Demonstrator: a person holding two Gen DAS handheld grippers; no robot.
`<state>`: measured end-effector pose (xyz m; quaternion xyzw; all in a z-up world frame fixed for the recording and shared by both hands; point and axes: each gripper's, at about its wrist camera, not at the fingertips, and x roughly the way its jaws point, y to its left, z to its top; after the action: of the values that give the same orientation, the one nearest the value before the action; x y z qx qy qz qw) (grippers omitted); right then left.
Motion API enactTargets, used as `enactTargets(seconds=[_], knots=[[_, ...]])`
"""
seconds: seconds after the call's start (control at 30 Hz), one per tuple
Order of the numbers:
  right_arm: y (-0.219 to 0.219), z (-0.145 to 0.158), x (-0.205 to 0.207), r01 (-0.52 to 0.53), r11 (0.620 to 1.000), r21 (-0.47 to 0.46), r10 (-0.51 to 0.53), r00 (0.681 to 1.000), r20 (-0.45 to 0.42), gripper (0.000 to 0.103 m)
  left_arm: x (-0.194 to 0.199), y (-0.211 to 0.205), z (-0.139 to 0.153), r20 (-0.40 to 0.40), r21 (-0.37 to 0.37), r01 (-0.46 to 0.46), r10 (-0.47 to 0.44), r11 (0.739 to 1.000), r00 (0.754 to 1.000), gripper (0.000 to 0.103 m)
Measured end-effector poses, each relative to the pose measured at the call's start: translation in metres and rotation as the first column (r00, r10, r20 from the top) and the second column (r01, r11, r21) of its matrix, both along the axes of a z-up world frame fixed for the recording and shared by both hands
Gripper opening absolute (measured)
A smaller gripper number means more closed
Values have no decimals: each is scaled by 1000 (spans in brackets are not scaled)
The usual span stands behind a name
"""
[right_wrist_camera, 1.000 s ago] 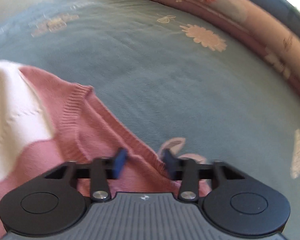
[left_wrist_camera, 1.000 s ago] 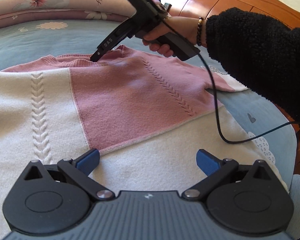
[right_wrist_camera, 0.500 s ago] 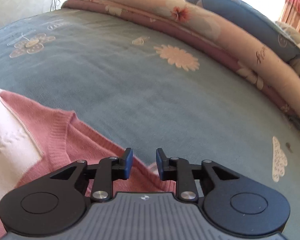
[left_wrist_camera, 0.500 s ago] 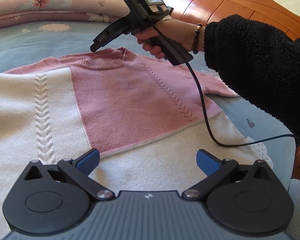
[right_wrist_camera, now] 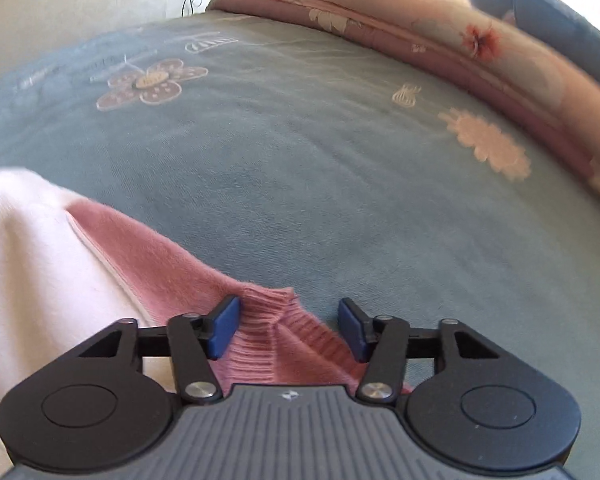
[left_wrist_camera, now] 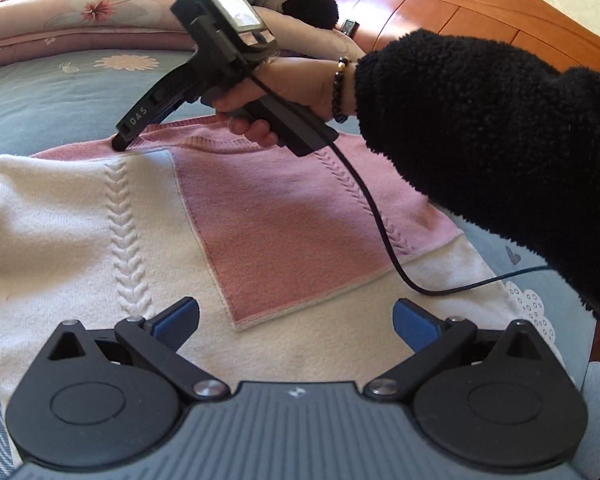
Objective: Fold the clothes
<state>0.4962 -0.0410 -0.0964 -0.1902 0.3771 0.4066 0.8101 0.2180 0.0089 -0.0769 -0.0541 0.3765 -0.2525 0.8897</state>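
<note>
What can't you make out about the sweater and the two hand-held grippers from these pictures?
- Sweater: its hem, in the left wrist view, hidden behind the left hand-held gripper; its right side is covered by the black sleeve.
- Right hand-held gripper: its jaws are closing around the ribbed collar, pads not yet pressing; the left wrist view shows one finger only.
- Pillows: blurred and cut off by the right wrist view's edge.

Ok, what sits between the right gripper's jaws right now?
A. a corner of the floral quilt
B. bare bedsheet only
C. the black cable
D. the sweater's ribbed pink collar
D: in the right wrist view the ribbed pink collar of the sweater lies between the closing jaws of the right gripper, pads not yet pressing it.
</note>
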Motion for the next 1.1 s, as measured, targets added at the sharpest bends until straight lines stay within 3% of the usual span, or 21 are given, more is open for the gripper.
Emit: enactTargets(seconds=[0.03, 0.17, 0.23, 0.3, 0.43, 0.5, 0.63, 0.7, 0.83, 1.0, 1.1], knots=[[0, 1, -2, -13, 1000, 14, 13, 1000, -15, 15, 1, 1, 0, -1, -4, -2, 2, 1000, 1000, 102], [10, 4, -8, 37, 999, 4, -37, 994, 104, 6, 1, 0, 0, 3, -3, -11, 11, 1000, 1000, 102], [11, 2, 0, 98, 995, 26, -100, 991, 87, 6, 1, -1, 0, 6, -5, -5, 5, 1000, 1000, 102], [13, -1, 1, 121, 993, 16, -122, 988, 93, 9, 0, -1, 0, 8, -4, 4, -4, 1000, 1000, 102], [8, 19, -13, 147, 989, -7, -146, 981, 126, 38, 0, -1, 1, 6, 7, -7, 7, 1000, 1000, 102], [2, 34, -23, 141, 990, 4, -141, 988, 70, 46, -1, 0, 3, 8, 9, -10, 10, 1000, 1000, 102], [1, 40, -55, 35, 999, -6, -36, 992, -124, 47, -3, 1, 5, 11, 11, -13, 13, 1000, 1000, 102], [10, 31, -68, 3, 999, -48, -11, 986, -168, 47, -3, 1, 3, 7, 18, -17, 17, 1000, 1000, 102], [38, 13, -69, 40, 998, -55, -49, 986, -158, 48, -1, 1, 1, 0, 30, -17, 17, 999, 1000, 102], [67, 6, -47, 135, 991, 24, -131, 983, -128, 61, 2, 3, -2, -17, 33, -35, 35, 999, 999, 102], [66, 12, -43, 123, 992, 3, -122, 986, -117, 62, 2, 3, -1, -17, 41, -43, 44, 998, 999, 102]])
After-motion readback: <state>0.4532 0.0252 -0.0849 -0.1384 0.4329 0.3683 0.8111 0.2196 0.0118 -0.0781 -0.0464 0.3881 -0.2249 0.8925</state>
